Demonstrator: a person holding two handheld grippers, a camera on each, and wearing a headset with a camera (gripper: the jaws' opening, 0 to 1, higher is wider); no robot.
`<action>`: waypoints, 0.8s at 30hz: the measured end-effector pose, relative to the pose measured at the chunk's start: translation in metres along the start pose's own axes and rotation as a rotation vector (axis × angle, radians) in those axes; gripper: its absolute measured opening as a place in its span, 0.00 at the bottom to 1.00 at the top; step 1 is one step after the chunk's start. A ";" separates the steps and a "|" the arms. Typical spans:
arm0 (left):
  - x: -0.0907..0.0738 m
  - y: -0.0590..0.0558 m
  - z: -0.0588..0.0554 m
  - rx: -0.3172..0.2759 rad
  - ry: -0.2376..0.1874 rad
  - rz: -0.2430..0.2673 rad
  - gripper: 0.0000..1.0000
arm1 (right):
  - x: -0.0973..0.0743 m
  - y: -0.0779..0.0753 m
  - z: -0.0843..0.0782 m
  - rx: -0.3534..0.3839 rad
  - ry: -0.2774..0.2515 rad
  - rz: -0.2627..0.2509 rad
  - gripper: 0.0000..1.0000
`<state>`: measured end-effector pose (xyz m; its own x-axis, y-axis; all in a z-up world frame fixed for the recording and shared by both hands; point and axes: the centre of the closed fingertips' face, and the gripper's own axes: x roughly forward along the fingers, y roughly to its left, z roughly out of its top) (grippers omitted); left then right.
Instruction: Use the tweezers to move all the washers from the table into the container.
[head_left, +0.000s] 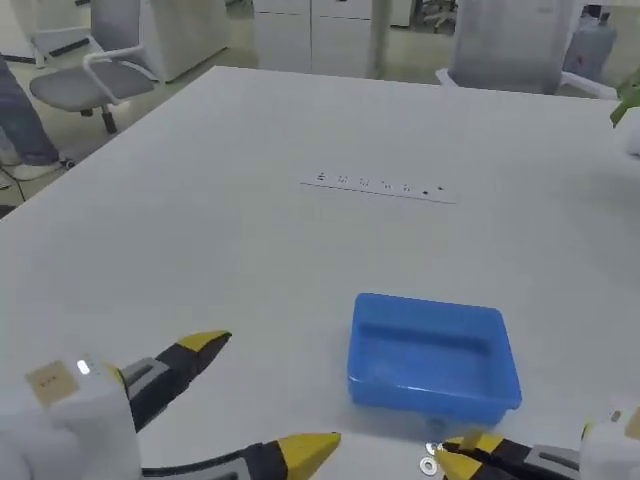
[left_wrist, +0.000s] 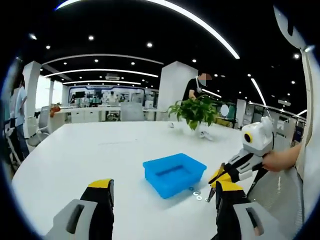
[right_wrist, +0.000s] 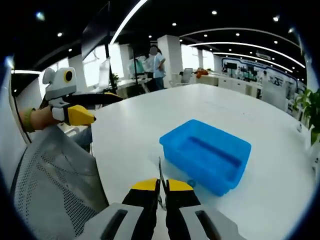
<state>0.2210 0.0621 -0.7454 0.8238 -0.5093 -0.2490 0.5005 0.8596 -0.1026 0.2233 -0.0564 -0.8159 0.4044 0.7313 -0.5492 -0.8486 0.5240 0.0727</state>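
A blue container (head_left: 432, 357) stands empty on the white table (head_left: 250, 230). Small washers (head_left: 430, 465) lie on the table just in front of it, and they appear as washers (left_wrist: 199, 197) beside the container (left_wrist: 174, 174) in the left gripper view. My right gripper (head_left: 452, 458) is low over those washers, shut on thin metal tweezers (right_wrist: 160, 176) that stick out between its yellow jaws. The container (right_wrist: 207, 152) lies just beyond the tweezers. My left gripper (head_left: 263, 397) hovers open and holds nothing, left of the container.
A socket strip (head_left: 378, 187) is set into the table's middle. Office chairs (head_left: 90, 70) stand past the far left corner. A potted plant (left_wrist: 192, 111) sits at the table's far end. A mesh chair (right_wrist: 55, 175) is close to the near edge.
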 end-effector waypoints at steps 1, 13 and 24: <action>0.002 -0.001 -0.003 0.008 0.006 -0.006 0.90 | 0.000 0.000 0.000 -0.012 0.005 -0.008 0.01; 0.004 0.000 -0.016 0.054 0.078 -0.005 0.93 | -0.011 -0.020 0.017 0.185 -0.114 -0.007 0.01; 0.003 -0.001 -0.016 0.048 0.071 -0.015 0.89 | -0.025 -0.049 0.071 0.187 -0.198 0.008 0.01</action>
<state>0.2192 0.0603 -0.7613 0.7960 -0.5164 -0.3157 0.5260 0.8483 -0.0614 0.2792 -0.0696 -0.7461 0.4720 0.7975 -0.3758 -0.7821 0.5755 0.2391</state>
